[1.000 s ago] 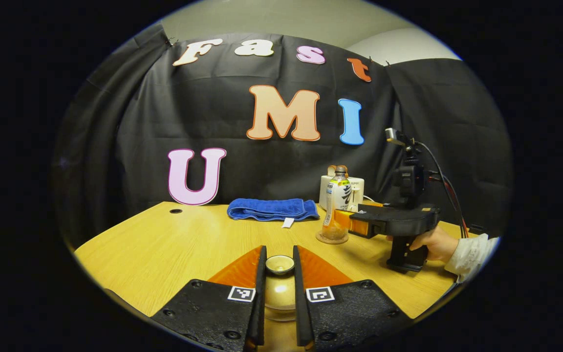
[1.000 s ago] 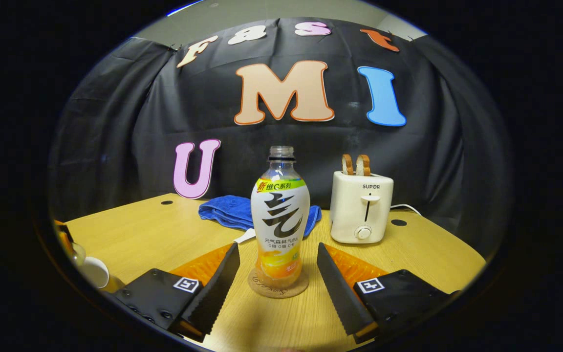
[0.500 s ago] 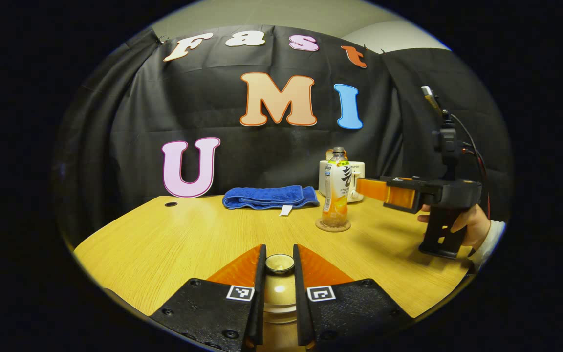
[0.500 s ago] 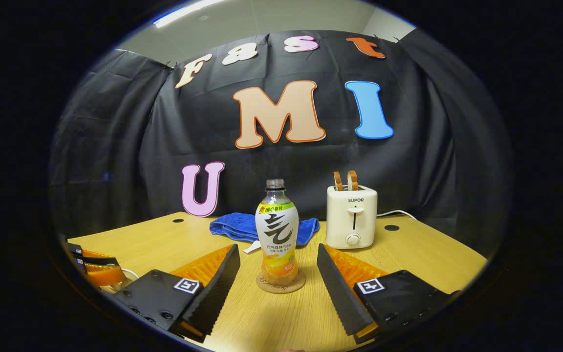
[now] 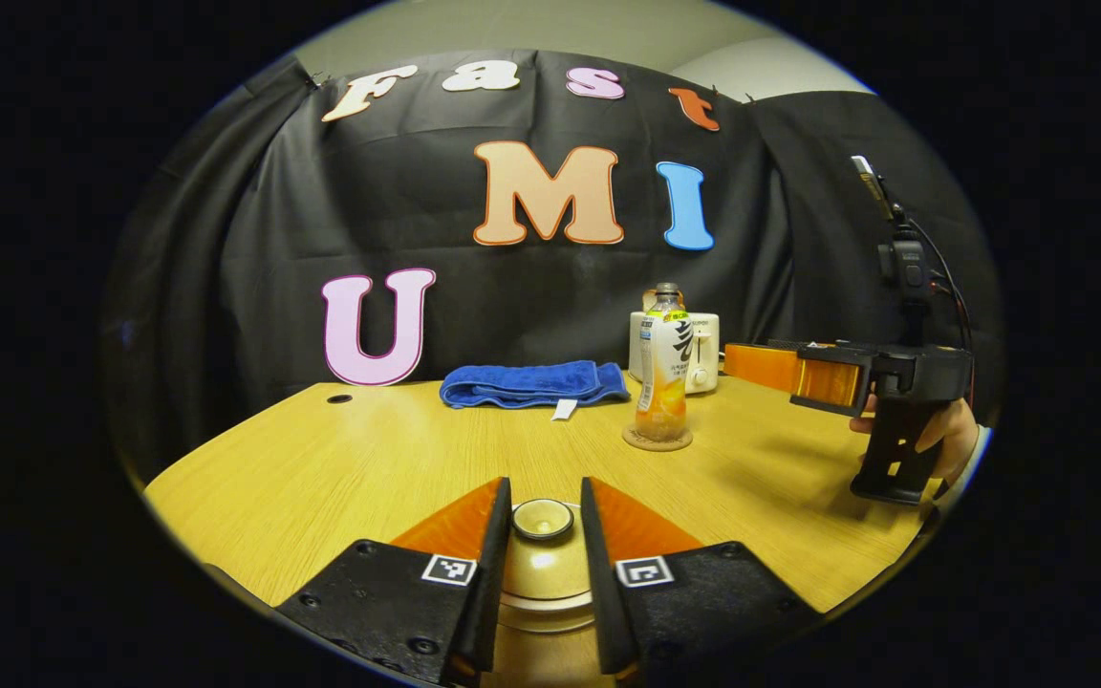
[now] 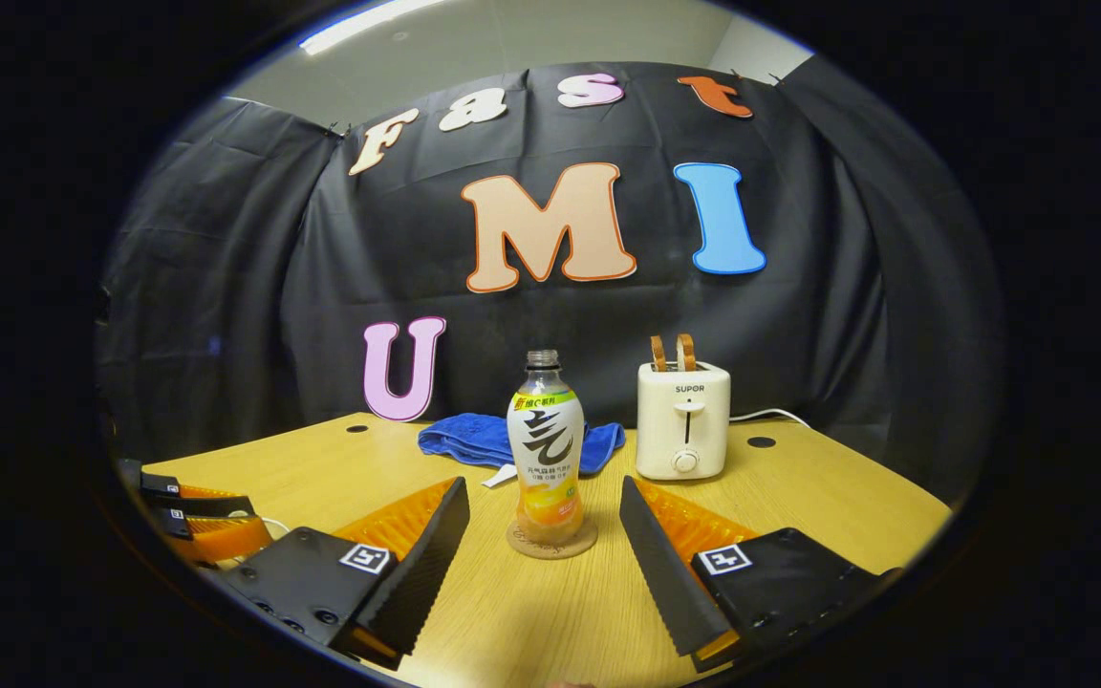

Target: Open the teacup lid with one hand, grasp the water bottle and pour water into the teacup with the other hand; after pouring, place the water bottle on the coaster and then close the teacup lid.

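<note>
1 water bottle (image 6: 546,441) stood on 1 coaster (image 6: 551,540), 1 toaster (image 6: 682,432), 1 towel (image 6: 474,440), right gripper (image 6: 544,535) spread wide, left gripper (image 5: 542,559) straddled teacup lid (image 5: 542,535), contact unclear.

Both tong-mounted views low over table (image 5: 321,468), sharing bottle (image 6: 546,449)

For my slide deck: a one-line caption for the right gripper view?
Open right gripper facing the bottle upright on its coaster, toaster behind.

Blue towel (image 6: 503,441), cream toaster (image 6: 682,420), tan lid (image 5: 541,564)
</note>
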A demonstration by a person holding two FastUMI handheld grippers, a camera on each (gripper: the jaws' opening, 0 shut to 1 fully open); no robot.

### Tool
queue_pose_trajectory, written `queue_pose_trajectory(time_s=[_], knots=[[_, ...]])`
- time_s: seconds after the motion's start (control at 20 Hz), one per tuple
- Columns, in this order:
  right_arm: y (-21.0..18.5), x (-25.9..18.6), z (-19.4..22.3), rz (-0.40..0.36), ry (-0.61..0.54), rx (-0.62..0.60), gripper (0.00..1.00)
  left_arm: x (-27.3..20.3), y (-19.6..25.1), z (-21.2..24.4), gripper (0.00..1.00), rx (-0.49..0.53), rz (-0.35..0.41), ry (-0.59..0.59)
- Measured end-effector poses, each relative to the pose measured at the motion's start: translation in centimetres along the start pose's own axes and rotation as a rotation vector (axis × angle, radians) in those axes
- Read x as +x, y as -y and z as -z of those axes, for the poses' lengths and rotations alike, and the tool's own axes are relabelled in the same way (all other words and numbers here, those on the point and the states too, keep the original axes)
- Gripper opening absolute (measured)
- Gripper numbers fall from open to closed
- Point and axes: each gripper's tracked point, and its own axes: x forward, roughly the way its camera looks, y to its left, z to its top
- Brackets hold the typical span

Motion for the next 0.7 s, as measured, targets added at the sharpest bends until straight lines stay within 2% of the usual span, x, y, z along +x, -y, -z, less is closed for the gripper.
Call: queue_pose_trajectory(time_s=[0.1, 0.15, 0.2, 0.25, 0.3, 0.4, 0.45, 0.5, 0.7], knots=[[-0.1, -0.7, 0.0, -0.006, -0.001, 0.01, 0.96, -0.3, -0.1, -0.2, 0.53, 0.003, -0.006, 0.007], [-0.1, -1.0, 0.1, -0.009, -0.004, 0.011, 1.0, -0.5, -0.2, -0.5, 0.7, 0.005, -0.013, 0.018], [-0.1, -1.6, 0.3, -0.008, -0.004, 0.013, 1.0, -0.8, -0.5, -1.0, 0.75, 0.009, -0.028, 0.034], [-0.1, -2.2, 0.5, -0.008, -0.002, 0.018, 1.0, -1.1, -0.9, -1.4, 0.88, 0.012, -0.045, 0.052], [-0.2, -2.8, 0.6, -0.006, -0.001, 0.024, 0.99, -1.4, -1.3, -1.9, 0.92, 0.015, -0.06, 0.068], [0.0, -4.3, 1.2, 0.01, -0.002, 0.024, 1.0, -2.2, -2.0, -2.4, 0.96, 0.016, -0.096, 0.103], [0.1, -4.9, 1.6, 0.019, -0.004, 0.022, 0.96, -2.7, -2.5, -2.7, 0.96, 0.011, -0.118, 0.126], [0.2, -5.7, 1.9, 0.027, -0.003, 0.018, 0.99, -3.1, -2.8, -2.9, 0.96, 0.005, -0.134, 0.14], [0.9, -8.6, 2.3, 0.074, 0.032, 0.026, 0.99, -3.7, -3.2, -2.2, 0.96, -0.012, -0.164, 0.139]])
